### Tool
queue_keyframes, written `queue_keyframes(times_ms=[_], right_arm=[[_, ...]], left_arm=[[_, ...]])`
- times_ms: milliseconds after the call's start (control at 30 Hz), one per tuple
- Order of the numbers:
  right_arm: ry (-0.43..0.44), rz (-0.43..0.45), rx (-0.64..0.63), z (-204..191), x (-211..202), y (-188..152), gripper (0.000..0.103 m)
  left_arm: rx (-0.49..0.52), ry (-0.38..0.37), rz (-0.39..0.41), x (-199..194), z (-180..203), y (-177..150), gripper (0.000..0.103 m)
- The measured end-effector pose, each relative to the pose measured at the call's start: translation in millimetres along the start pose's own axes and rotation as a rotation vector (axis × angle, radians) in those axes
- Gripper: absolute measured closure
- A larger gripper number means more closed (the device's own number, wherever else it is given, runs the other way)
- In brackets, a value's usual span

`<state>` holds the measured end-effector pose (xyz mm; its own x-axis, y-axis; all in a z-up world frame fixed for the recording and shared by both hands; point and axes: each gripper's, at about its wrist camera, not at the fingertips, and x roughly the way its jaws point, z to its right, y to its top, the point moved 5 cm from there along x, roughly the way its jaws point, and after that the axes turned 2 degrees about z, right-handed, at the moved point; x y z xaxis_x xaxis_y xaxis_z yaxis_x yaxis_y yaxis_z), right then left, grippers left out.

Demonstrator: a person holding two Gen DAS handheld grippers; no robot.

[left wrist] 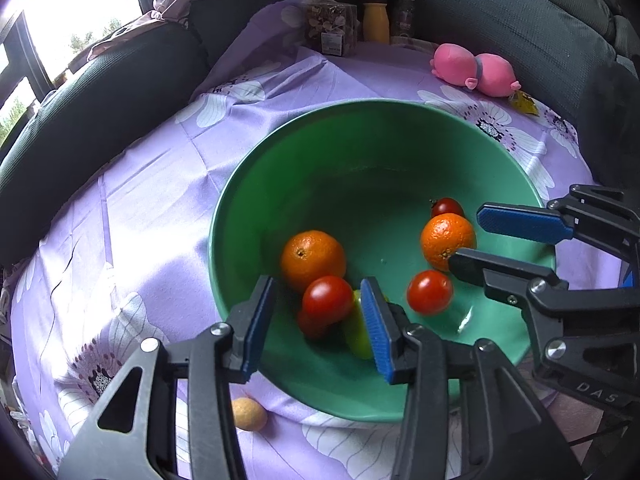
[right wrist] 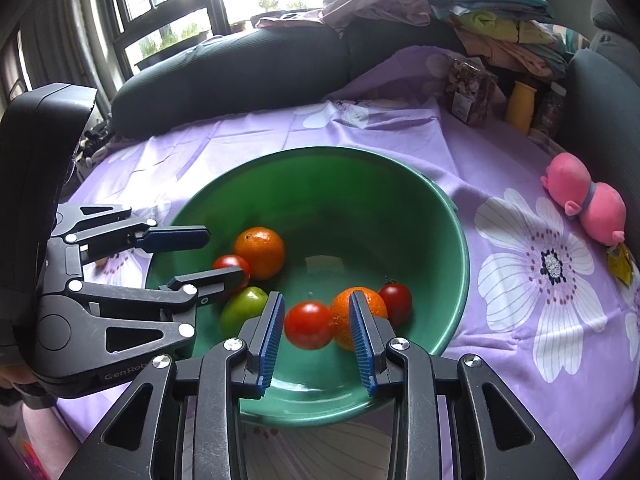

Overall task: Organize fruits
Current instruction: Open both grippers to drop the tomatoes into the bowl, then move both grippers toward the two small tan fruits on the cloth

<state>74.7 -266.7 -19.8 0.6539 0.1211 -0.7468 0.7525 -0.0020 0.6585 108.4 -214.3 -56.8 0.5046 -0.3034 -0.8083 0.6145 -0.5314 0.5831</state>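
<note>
A green bowl (left wrist: pixel 320 160) (right wrist: pixel 320 184) sits on the purple flowered cloth. It holds two oranges (left wrist: pixel 312 258) (left wrist: pixel 446 240), several red tomatoes and a green fruit (left wrist: pixel 356 336) (right wrist: pixel 242 308). My left gripper (left wrist: pixel 318 292) (right wrist: pixel 224 254) hangs over the bowl's near-left side with its jaws apart. One tomato (left wrist: pixel 327 298) lies under the gap, and the pads do not touch it. My right gripper (right wrist: pixel 316 300) (left wrist: pixel 466 236) hovers over the right side, jaws narrowly apart. Below it a slightly blurred tomato (right wrist: pixel 308 324) rests against the second orange (right wrist: pixel 340 312), untouched.
A small tan round fruit (left wrist: pixel 249 414) lies on the cloth just outside the bowl's near rim. A pink plush toy (left wrist: pixel 476 68) (right wrist: pixel 584 200), a yellow bottle (left wrist: pixel 376 22) and a clear packet (left wrist: pixel 330 28) stand at the far side. Dark sofa cushions (right wrist: pixel 240 68) ring the table.
</note>
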Motion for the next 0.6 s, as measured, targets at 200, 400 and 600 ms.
queue_keyframes(times_ms=[200,400,600], right_arm=[[-0.006,0.032,0.011,1.3,-13.8,0.8,0.070],[0.004,0.077,0.005,-2.9,-36.5,0.3,0.062],[0.058,0.107,-0.025,-19.3,-55.9,-2.6,0.054]], left_arm=[[-0.015,0.020,0.045,-20.6,-3.0,-0.8,0.037],[-0.075,0.064,0.103,-53.8,-13.8,-10.6,0.018],[-0.139,0.120,0.125,-79.7,-26.7,-29.8,0.011]])
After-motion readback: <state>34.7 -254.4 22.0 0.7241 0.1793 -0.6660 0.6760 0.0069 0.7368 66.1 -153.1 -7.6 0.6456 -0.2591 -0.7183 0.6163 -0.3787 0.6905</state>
